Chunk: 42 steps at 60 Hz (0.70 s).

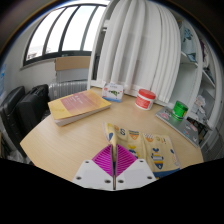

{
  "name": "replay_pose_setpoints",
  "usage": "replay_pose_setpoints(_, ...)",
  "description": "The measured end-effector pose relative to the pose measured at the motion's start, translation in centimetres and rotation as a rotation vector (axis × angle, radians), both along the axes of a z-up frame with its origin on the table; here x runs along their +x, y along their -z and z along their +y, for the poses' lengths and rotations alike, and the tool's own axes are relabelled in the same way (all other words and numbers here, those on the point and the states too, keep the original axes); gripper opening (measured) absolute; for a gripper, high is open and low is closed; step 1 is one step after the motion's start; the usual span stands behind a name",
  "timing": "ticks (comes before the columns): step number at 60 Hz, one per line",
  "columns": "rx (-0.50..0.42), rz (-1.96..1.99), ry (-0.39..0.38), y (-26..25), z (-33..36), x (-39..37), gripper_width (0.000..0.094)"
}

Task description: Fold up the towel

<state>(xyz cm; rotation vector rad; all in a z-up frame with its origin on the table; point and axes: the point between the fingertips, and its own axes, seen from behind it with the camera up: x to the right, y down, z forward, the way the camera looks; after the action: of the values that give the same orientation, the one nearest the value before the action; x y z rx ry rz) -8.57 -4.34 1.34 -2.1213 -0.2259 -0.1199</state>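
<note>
- The tongs [114, 168] are pinched narrow on a fold of the patterned towel [140, 146], pads nearly meeting.
- The towel lies on the tabletop [60, 140] just ahead of the tongs.
- Beyond them: a book [78, 106], a red-lidded tub [146, 98], a green cup [180, 109].

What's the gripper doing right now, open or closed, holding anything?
Gripper: shut on the towel, its pink pads pressed together on the edge.

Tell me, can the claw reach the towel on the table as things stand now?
Probably yes. The towel lies just ahead of the claw, its near edge at the fingertips, with nothing between them. The book lies farther off, beyond the towel.
</note>
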Motion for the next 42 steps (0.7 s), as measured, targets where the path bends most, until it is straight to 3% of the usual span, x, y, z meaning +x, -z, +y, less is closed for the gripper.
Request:
replay_pose_setpoints(8,0.082,0.108,0.029,-5.1,0.3,1.8,0.0012)
replay_pose_setpoints(16,0.111,0.187,0.13,-8.0,0.8,8.3,0.0013)
replay_pose_setpoints(27,0.019,0.183,0.246,-3.0,0.8,16.7,0.0015)
replay_pose_setpoints(34,-0.071,0.171,0.273,1.9,0.3,19.3,0.0025)
replay_pose_setpoints(36,-0.029,0.181,0.261,1.6,0.9,19.5,0.0031)
replay_pose_setpoints(42,-0.032,0.21,0.249,1.6,0.8,19.6,0.0035)
